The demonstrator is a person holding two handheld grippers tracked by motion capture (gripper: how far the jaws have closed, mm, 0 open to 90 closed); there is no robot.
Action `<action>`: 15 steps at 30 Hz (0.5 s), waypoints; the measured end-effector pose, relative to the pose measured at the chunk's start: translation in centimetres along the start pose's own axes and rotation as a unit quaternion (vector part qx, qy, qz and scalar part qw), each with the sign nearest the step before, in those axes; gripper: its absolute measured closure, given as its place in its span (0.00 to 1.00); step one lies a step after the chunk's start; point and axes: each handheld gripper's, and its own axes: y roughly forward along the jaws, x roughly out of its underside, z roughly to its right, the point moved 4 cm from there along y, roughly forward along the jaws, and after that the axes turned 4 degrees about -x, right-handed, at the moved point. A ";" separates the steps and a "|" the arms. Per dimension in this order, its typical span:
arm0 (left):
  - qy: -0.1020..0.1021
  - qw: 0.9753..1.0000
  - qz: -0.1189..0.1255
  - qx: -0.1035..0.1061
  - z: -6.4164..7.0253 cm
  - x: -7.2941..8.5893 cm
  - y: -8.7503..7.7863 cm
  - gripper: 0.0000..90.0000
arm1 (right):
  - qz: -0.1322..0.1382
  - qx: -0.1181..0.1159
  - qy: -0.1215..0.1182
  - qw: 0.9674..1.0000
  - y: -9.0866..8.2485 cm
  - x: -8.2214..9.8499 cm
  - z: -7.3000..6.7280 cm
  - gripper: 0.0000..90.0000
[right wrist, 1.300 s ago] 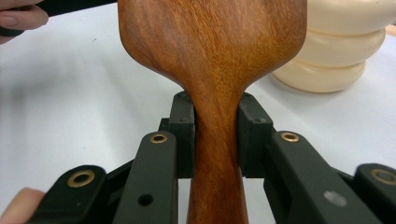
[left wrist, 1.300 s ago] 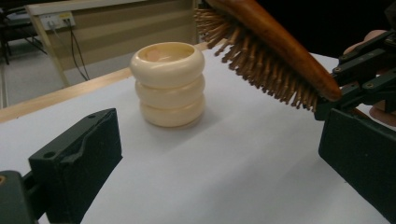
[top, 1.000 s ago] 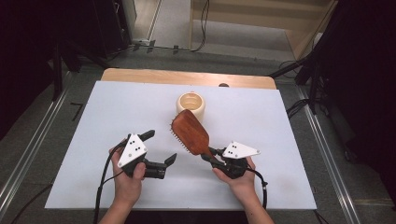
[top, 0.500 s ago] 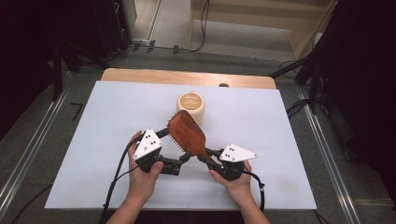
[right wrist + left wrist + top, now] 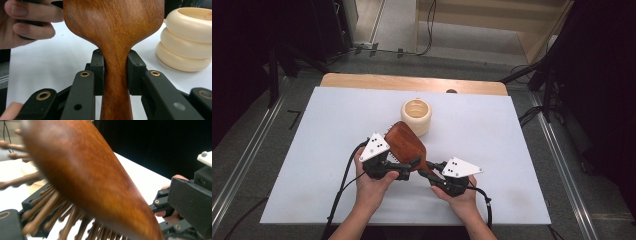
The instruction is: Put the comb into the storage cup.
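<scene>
Two tools meet the hairbrush (image 5: 406,143): my right tool (image 5: 428,175) clamps its handle for support, and my left tool (image 5: 408,169), jaws just closing slightly, spreads wide around its head.

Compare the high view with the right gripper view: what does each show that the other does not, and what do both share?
High view alone: the whole white table, the wooden board at its far edge, the left gripper with jaws about the brush head, pads not plainly pressing, and both forearms.
Right gripper view alone: the right gripper seen close, its pads clamped on the brush's narrow neck.
Both: the wooden hairbrush, the cream ribbed cup beyond it, and the person's left hand.
</scene>
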 end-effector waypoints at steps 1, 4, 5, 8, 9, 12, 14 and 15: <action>-0.004 1.000 0.001 -0.002 -0.1 -0.1 0.0 0.06 | 0.001 0.000 0.000 1.000 0.0 0.0 0.0 0.78; -0.020 1.000 0.004 -0.009 -0.2 -0.2 0.1 0.12 | 0.002 0.000 0.001 1.000 0.1 0.0 -0.1 0.78; -0.023 1.000 0.005 -0.011 -0.3 -0.2 0.1 0.16 | 0.003 0.001 0.001 1.000 0.1 -0.1 -0.2 0.78; -0.034 0.999 0.004 -0.014 -0.4 -0.2 0.2 0.21 | 0.003 0.002 0.000 1.000 0.1 -0.1 -0.2 0.78; -0.037 0.999 0.004 -0.015 -0.5 -0.2 0.2 0.23 | 0.004 0.003 0.001 1.000 0.1 -0.1 -0.2 0.78; -0.046 0.999 0.004 -0.015 -0.6 -0.2 0.3 0.31 | 0.006 0.005 -0.001 1.000 0.0 -0.2 -0.3 0.78; -0.052 0.999 -0.001 -0.008 -0.7 -0.3 0.3 0.34 | 0.006 0.006 0.002 1.000 0.0 -0.2 -0.3 0.78; -0.055 0.998 -0.002 -0.004 -0.7 -0.3 0.3 0.35 | 0.006 0.006 0.003 1.000 0.0 -0.1 -0.3 0.78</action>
